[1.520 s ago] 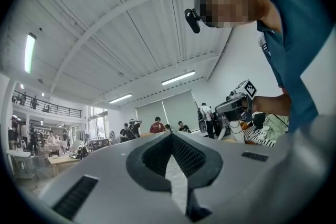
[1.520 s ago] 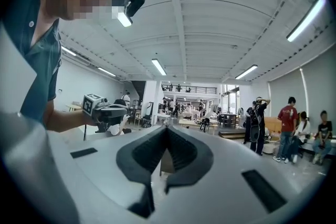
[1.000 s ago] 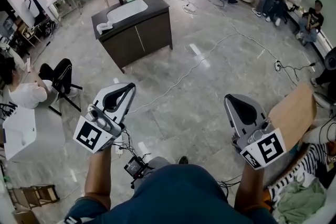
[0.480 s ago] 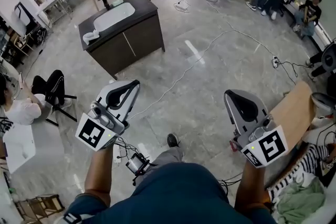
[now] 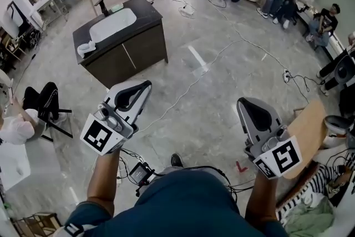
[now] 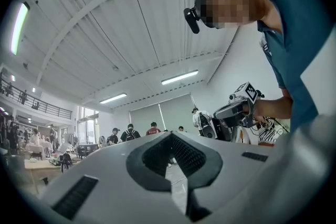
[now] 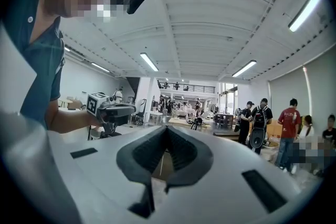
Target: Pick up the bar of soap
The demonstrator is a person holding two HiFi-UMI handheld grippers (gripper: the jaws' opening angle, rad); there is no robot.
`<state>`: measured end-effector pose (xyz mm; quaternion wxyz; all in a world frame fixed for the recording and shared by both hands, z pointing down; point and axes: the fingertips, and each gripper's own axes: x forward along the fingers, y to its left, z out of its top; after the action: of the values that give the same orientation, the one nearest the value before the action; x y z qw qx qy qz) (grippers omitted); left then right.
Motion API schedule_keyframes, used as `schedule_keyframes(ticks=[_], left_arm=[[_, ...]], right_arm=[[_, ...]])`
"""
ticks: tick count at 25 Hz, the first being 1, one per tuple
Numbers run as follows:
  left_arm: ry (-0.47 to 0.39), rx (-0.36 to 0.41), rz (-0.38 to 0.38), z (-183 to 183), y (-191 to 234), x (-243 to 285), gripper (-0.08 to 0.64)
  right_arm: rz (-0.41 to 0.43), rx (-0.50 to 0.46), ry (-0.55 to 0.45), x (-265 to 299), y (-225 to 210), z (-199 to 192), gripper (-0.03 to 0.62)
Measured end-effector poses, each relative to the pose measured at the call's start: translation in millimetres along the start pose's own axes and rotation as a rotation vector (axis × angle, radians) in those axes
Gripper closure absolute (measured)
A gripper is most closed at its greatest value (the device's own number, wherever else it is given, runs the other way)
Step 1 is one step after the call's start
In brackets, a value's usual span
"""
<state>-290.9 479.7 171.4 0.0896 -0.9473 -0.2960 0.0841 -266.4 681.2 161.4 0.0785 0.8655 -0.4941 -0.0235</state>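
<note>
A person stands on a grey stone floor (image 5: 222,91) with the left gripper (image 5: 145,87) and right gripper (image 5: 243,104) raised side by side. Both have their jaws pressed together with nothing between them. A dark sink cabinet (image 5: 145,36) sits well ahead of the left gripper, off to its left. The bar of soap cannot be made out, though it probably lies on that countertop. The task looks barely begun: the approach, opening a gripper and the grasp all remain.
</note>
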Motion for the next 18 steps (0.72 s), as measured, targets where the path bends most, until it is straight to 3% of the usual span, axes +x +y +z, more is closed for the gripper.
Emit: schedule_keyframes(ticks=[7, 18], left_arm=[[0.024, -0.010, 0.041, -24.8, 55.1, 36.4, 0.558], [0.076, 0.036, 0.174, -60.6, 134.2, 150.7, 0.558]], right_arm=[[0.038, -0.013, 0.003, 57.2, -51.7, -5.9, 0.578], [0.153, 0.022, -0.034, 141.9, -190.0, -40.7, 0.578]])
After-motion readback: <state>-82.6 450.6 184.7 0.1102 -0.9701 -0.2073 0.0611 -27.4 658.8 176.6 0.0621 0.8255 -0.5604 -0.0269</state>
